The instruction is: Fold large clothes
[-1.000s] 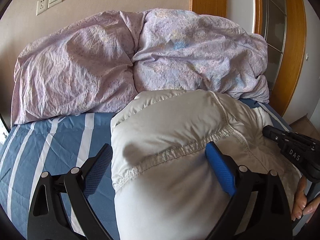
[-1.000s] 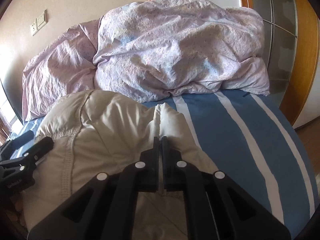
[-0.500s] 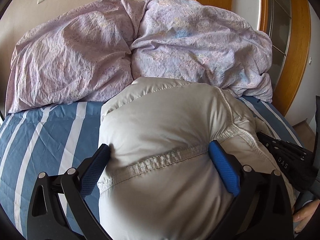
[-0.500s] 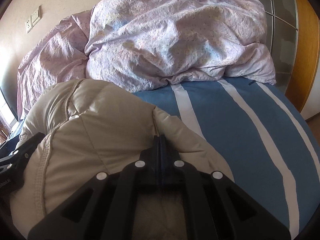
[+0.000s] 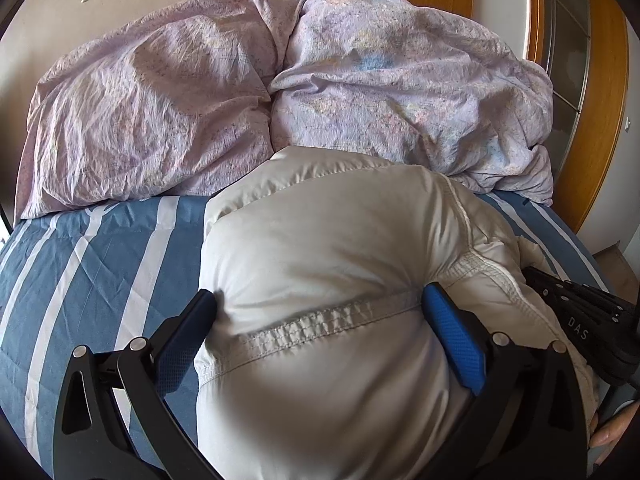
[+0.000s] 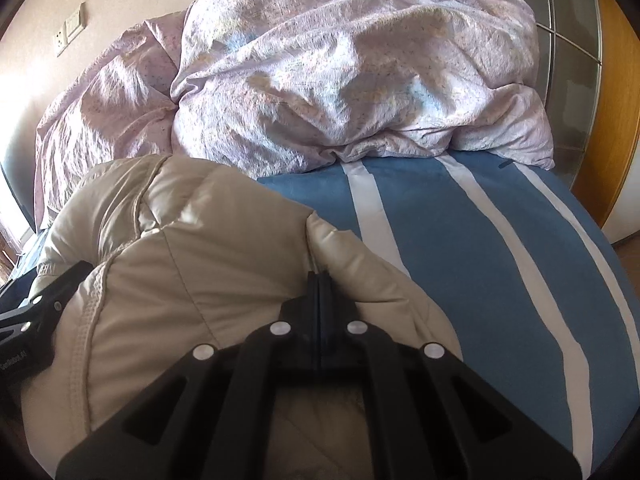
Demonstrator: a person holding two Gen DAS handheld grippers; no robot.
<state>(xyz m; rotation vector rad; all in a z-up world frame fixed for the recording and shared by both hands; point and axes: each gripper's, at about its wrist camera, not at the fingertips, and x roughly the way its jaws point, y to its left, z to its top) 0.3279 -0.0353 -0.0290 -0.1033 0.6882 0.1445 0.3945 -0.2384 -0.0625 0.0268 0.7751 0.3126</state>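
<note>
A puffy pale grey-beige down jacket [image 5: 328, 280] lies bundled on the bed [image 5: 100, 272], on the blue sheet with white stripes. Its long axis runs from the near edge, where the person stands, toward the head of the bed, and its far end reaches the heap of crumpled lilac duvet [image 5: 280, 92] piled against the wall. A stitched, gathered seam [image 5: 320, 326] crosses the bulge from side to side, square to that axis.

The left gripper [image 5: 320, 316] straddles the jacket with its fingers [image 5: 454, 340] spread as wide as they go. They have just been opening, and the padded bulk sits between them. The blue pad on one side lies against the fabric at the end of the seam, and the dark pad on the other side touches the jacket's edge just above the sheet. The fabric dents a little at both pads, but whether they squeeze it or only rest against it I cannot tell.

The right gripper [image 6: 319, 280] has its fingers pressed fully together, with a fold of the jacket's shell rising right at the tips. The fabric appears pinched there, though the seam between the tips is too narrow to be sure.

From the left wrist view, the right gripper's black body shows at the jacket's far side, with part of the person's hand [image 5: 612, 428] below it.
</note>
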